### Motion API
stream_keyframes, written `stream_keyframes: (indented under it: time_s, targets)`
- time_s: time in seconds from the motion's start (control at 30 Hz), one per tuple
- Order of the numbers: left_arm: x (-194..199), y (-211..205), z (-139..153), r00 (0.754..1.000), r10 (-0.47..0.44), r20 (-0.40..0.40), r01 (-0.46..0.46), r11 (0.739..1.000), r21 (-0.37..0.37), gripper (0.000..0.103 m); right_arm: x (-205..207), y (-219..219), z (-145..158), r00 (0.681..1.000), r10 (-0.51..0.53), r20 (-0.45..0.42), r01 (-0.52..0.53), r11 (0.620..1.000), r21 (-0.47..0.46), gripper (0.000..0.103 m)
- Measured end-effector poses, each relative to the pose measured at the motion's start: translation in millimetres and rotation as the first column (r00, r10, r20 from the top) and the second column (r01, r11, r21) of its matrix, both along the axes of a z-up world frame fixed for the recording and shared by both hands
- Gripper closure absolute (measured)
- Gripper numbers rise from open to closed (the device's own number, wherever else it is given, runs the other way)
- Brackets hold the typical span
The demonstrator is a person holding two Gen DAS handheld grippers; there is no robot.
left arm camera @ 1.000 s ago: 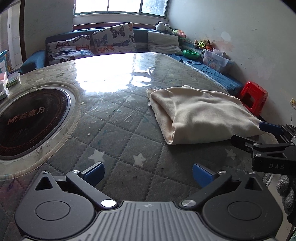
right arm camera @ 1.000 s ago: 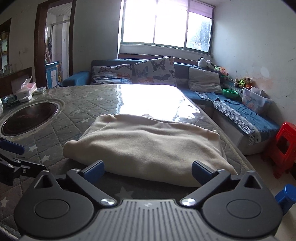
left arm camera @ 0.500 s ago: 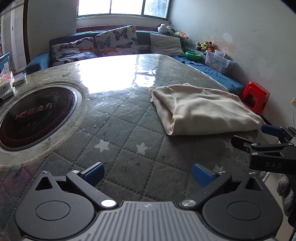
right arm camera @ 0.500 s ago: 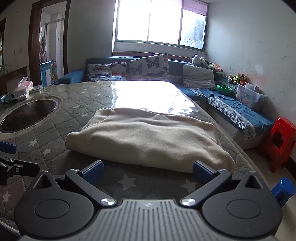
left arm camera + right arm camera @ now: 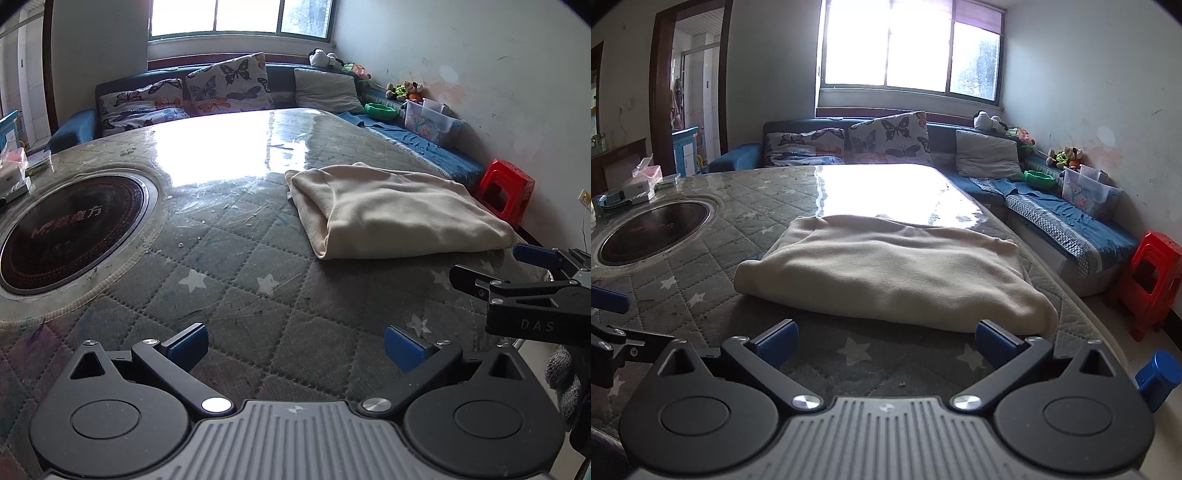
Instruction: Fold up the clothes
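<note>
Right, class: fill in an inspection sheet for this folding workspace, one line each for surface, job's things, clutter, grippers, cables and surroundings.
Surface: quilted star-print table under a glossy cover, with a round black cooktop set into it.
Job's things: cream garment, folded, lying flat near the table's right edge.
Clutter: tissue box and small items at the far left.
Grippers: left gripper and right gripper both open, empty, short of the garment.
Cables: nothing seen.
Surroundings: blue sofa, butterfly cushions, red stool, window.
</note>
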State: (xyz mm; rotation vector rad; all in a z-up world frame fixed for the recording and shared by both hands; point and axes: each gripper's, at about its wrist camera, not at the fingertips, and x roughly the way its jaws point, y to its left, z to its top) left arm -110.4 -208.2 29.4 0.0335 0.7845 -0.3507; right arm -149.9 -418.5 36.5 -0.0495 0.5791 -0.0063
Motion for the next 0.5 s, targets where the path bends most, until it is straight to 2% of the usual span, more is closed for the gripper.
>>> stream_keyframes:
  time_s: [0.5]
  targets:
    - [-14, -10, 5, 0.999, -0.031, 0.021, 0.031, 1.0, 0.006, 0.0, -9, 0, 0, 1.0, 0.007, 0.006, -0.007, 1.0, 0.01, 0.0]
